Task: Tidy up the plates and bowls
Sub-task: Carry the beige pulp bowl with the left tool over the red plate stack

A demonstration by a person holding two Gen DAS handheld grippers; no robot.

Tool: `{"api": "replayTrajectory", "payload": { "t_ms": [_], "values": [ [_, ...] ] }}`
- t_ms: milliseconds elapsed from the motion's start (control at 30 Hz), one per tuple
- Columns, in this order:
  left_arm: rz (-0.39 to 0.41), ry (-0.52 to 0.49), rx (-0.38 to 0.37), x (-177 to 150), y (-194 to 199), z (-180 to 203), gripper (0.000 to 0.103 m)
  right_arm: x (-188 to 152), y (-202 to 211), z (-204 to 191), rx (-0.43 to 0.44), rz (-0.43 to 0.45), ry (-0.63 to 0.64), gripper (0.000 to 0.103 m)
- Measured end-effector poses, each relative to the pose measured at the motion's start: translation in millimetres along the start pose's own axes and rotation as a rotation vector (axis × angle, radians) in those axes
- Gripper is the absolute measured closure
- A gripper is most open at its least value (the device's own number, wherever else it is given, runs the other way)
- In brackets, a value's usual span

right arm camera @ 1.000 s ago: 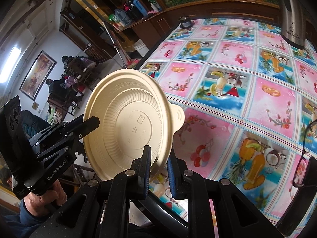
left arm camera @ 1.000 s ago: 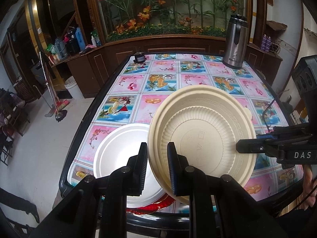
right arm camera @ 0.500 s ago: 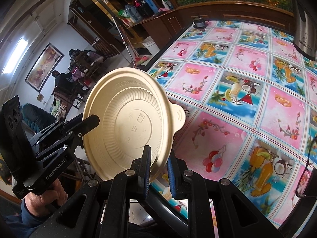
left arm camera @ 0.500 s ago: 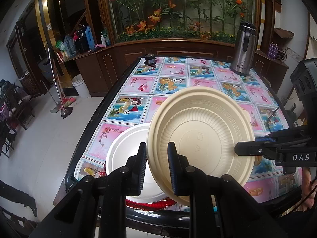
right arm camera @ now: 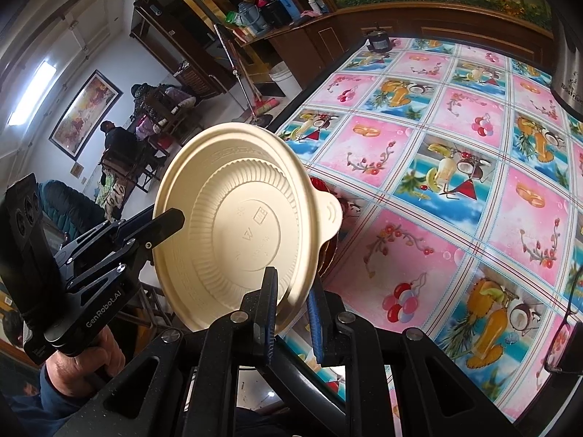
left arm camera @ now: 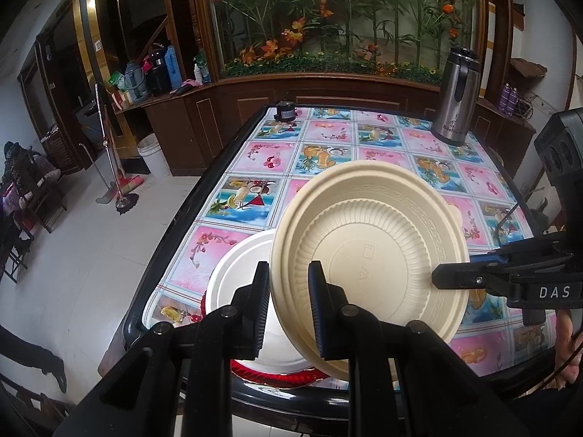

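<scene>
Table was covered by a pink-and-blue fruit-print cloth. Steel thermos jug stood upright near the far right corner; only its lower body showed at the right edge in the right wrist view. Small dark round container sat at the far left corner, also seen here. Black-framed glasses lay on the cloth at the right edge. Behind the table a dark wood cabinet ran under a planter of artificial flowers. Bottles and jugs crowded the left counter. White bucket and a broom stood on the tiled floor. Framed painting hung on the wall, with people seated below it.
</scene>
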State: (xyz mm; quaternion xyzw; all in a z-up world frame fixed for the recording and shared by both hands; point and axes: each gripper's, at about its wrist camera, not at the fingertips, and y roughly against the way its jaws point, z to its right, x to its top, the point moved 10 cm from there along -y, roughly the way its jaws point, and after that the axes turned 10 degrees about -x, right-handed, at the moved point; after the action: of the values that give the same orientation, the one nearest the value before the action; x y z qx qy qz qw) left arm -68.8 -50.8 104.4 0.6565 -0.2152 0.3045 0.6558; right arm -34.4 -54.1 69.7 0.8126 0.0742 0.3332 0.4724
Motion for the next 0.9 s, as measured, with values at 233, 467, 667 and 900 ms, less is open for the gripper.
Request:
{"api": "replayTrajectory", "payload": {
  "t_ms": [233,467,667,900],
  "values": [
    [0.003,0.008,0.001,1.1,0.5,-3.9,0.084,2.8,-2.6,-3.9,-0.001,-0.008,0.003,0.086],
    [0.009,0.028,0.009,2.6,1.2,-19.0,0.084,10.1,-9.0,-13.1,-0.001,-0.020,0.017,0.086],
    [0.002,0.043,0.015,3.2,-2.7,-31.5,0.084,14.5,-20.9,-17.5,0.003,-0.049,0.002,0.085],
    [-0.022,0.076,0.028,-3.7,-13.9,-53.7,0.084,15.6,-41.8,-28.0,0.030,-0.116,-0.035,0.085]
  ]
}}
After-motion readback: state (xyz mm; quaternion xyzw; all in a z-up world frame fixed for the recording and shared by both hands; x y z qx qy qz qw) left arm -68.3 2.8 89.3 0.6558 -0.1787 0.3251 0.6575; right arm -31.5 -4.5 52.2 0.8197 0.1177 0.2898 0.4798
